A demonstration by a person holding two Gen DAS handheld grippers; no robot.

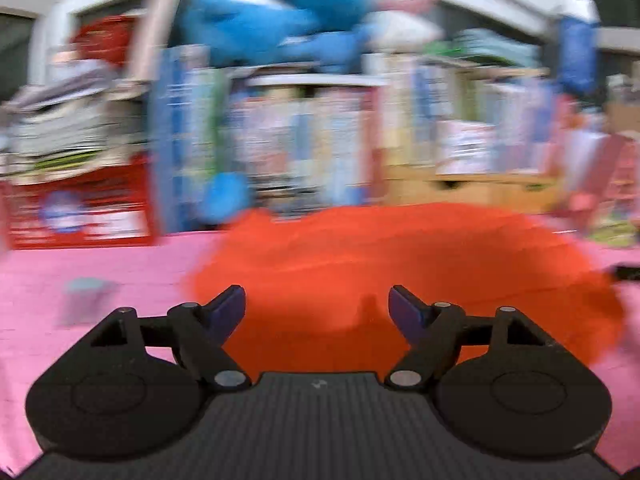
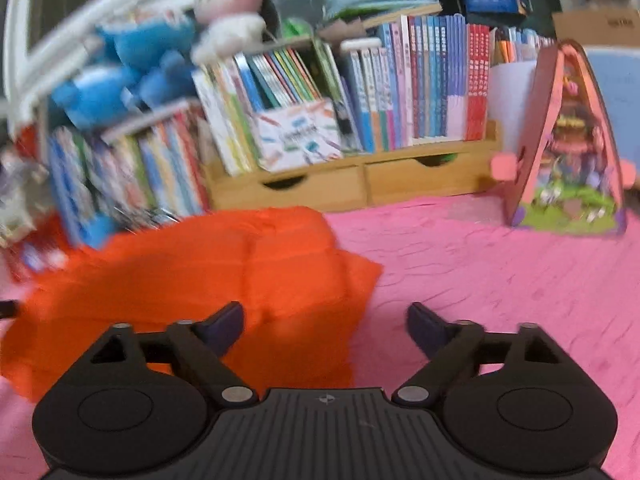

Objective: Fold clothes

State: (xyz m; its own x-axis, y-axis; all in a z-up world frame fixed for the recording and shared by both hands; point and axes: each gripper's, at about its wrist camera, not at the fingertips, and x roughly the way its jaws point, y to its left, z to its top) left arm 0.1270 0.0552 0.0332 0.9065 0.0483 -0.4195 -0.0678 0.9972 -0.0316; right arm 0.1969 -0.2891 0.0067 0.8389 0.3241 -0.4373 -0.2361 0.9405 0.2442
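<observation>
Left tongs [image 1: 317, 300] and right tongs [image 2: 325, 316] both gape wide, holding nothing. Just beyond them an orange garment [image 2: 224, 276] lies crumpled on the pink surface [image 2: 500, 272]. Behind it stand a wooden book rack [image 2: 360, 184] and blue plush toys [image 2: 120, 80].

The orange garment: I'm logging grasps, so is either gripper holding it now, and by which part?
Nothing is held. The left gripper and right gripper are both open, with the orange garment lying loose on the pink cloth.
</observation>
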